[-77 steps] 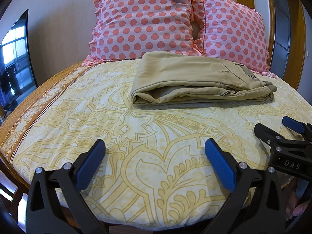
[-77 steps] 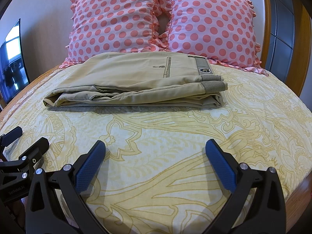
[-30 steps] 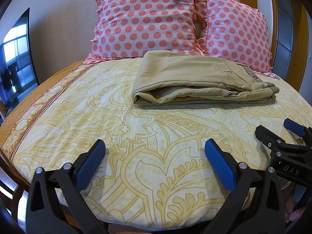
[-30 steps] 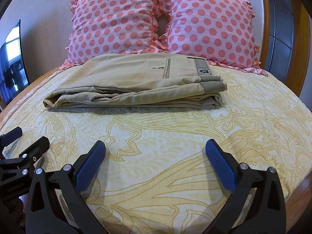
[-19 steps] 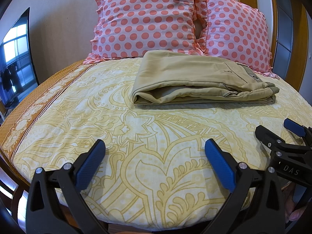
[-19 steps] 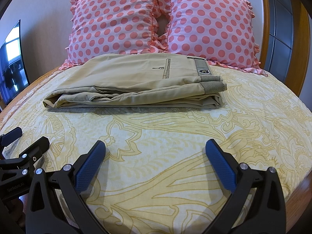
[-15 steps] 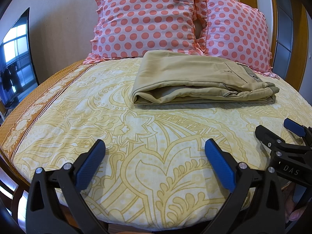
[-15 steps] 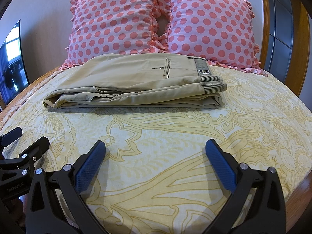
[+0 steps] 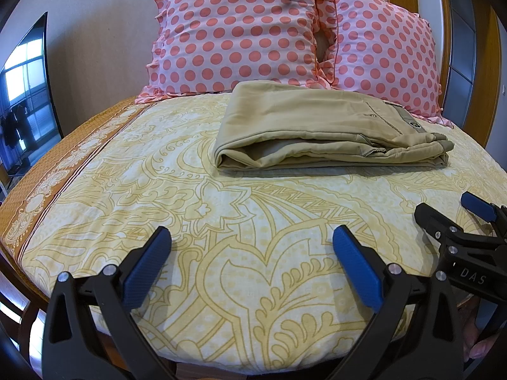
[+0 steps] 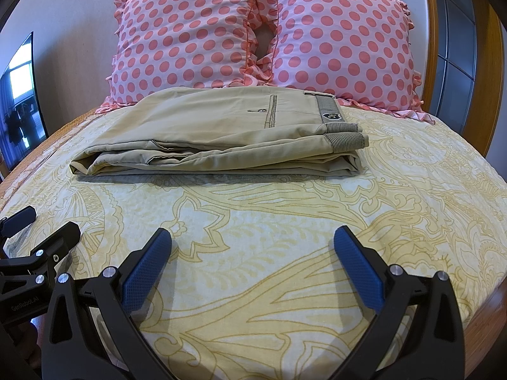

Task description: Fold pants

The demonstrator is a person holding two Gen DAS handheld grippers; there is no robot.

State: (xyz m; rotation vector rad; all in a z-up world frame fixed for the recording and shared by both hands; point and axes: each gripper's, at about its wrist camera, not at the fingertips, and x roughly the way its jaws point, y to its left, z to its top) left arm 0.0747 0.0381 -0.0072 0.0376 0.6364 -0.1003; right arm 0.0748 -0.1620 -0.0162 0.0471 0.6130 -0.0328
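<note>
The khaki pants (image 9: 317,129) lie folded in a flat stack on the yellow patterned bed (image 9: 196,221), just in front of the pillows; they also show in the right wrist view (image 10: 221,136), waistband to the right. My left gripper (image 9: 252,253) is open and empty, held over the near edge of the bed, well short of the pants. My right gripper (image 10: 253,253) is open and empty too, beside it to the right; it shows in the left wrist view (image 9: 450,213), and the left gripper shows in the right wrist view (image 10: 41,224).
Two pink polka-dot pillows (image 9: 240,31) (image 10: 342,41) lean against the wall behind the pants. A dark screen (image 9: 25,95) stands at the left. A wooden frame (image 10: 494,63) runs along the right side of the bed.
</note>
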